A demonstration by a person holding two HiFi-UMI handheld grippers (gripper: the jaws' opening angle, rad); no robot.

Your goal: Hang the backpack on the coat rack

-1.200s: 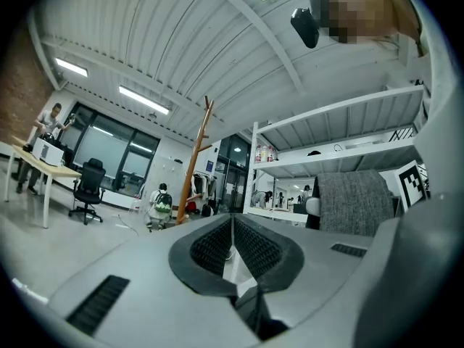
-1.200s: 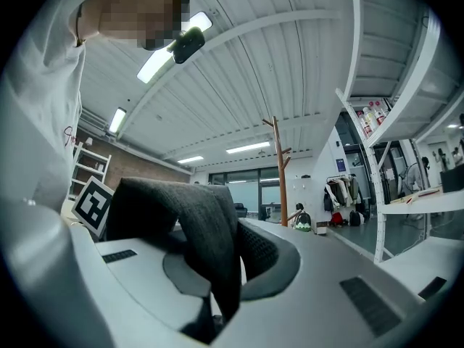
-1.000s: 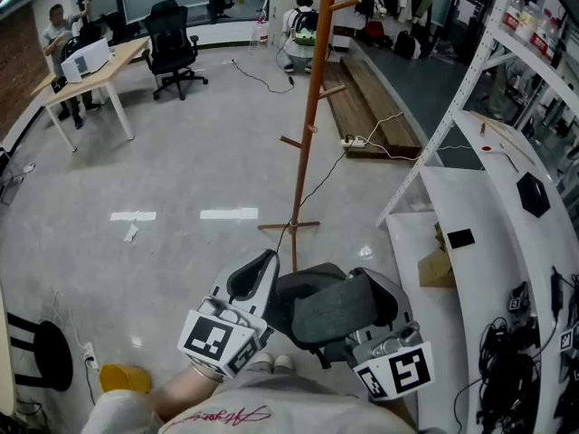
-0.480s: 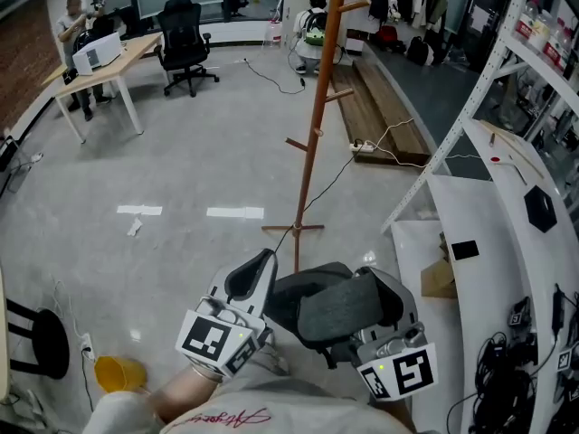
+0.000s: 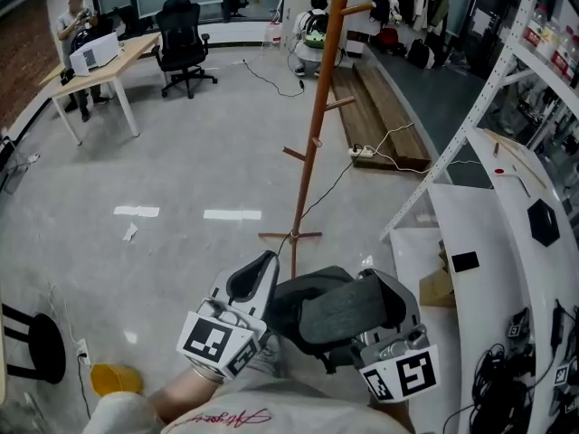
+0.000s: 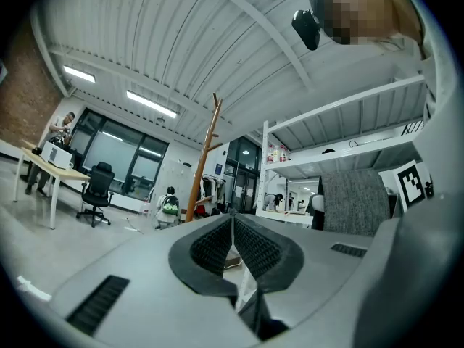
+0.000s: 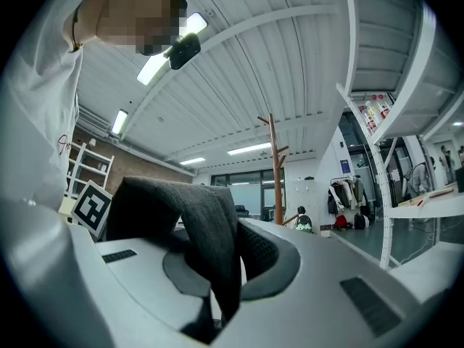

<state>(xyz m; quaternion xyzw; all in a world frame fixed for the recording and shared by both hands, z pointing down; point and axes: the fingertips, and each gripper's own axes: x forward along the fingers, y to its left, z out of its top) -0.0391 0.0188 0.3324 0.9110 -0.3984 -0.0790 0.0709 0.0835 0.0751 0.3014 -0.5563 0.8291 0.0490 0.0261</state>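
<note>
Your right gripper [image 7: 230,246] is clenched on a grey strap [image 7: 212,227] of the backpack [image 5: 330,313]; the backpack sits low in front of you, between both grippers; your left gripper [image 6: 232,222] has its jaws pressed together on nothing, just beside the backpack; the coat rack [image 5: 315,134] stands on the floor [image 5: 181,170] ahead, well apart.

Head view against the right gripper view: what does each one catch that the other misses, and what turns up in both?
Only the head view shows the floor, the spot where the coat rack stands on it, the desk and the office chair. Only the right gripper view shows the ceiling lights and, close up, the right gripper with its jaws closed on a grey strap of the backpack. Both show the coat rack, the backpack and the white shelving.
</note>
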